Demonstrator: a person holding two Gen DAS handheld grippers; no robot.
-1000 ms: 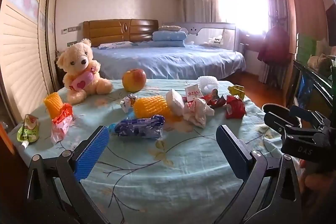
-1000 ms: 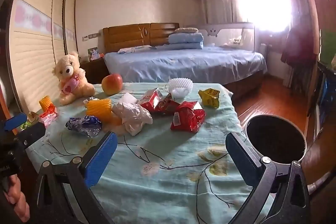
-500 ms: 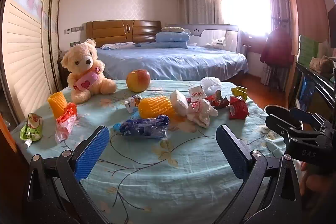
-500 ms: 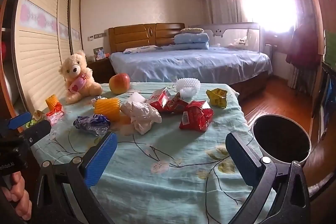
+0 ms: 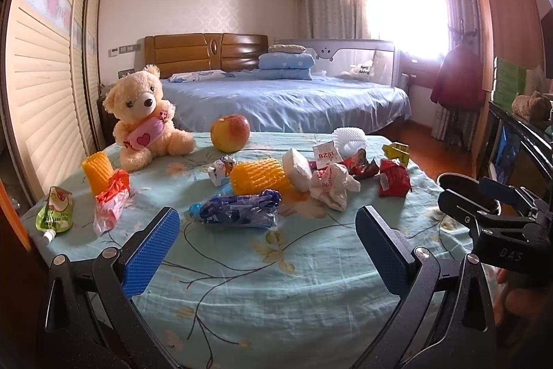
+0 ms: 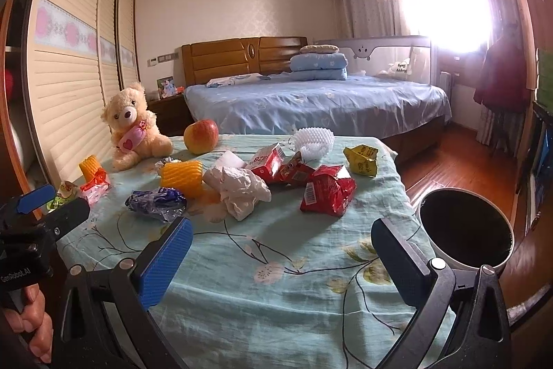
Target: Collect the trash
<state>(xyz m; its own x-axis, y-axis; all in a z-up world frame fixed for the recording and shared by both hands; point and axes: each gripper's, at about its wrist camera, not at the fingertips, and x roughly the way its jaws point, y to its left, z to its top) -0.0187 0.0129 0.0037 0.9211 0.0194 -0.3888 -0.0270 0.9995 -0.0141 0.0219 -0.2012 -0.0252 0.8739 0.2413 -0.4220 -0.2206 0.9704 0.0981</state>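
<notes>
Trash lies scattered on a table with a light blue flowered cloth (image 5: 276,282). A blue crumpled wrapper (image 5: 238,213) lies nearest my left gripper (image 5: 268,251), which is open and empty at the table's near edge. A crumpled white paper (image 6: 242,192), a red snack bag (image 6: 328,192), a red carton (image 6: 268,159) and a yellow wrapper (image 6: 361,158) lie ahead of my right gripper (image 6: 281,260), also open and empty. A black-lined bin (image 6: 465,232) stands on the floor at the table's right.
A teddy bear (image 5: 145,116), an apple (image 5: 230,134), yellow foam nets (image 5: 257,177), a white foam net (image 6: 312,140), a red-white wrapper (image 5: 110,203) and a green pouch (image 5: 55,213) are on the table. A bed stands behind.
Both grippers have drawn back and risen slightly; the table items look a little farther and higher in view. Nothing was picked up.
</notes>
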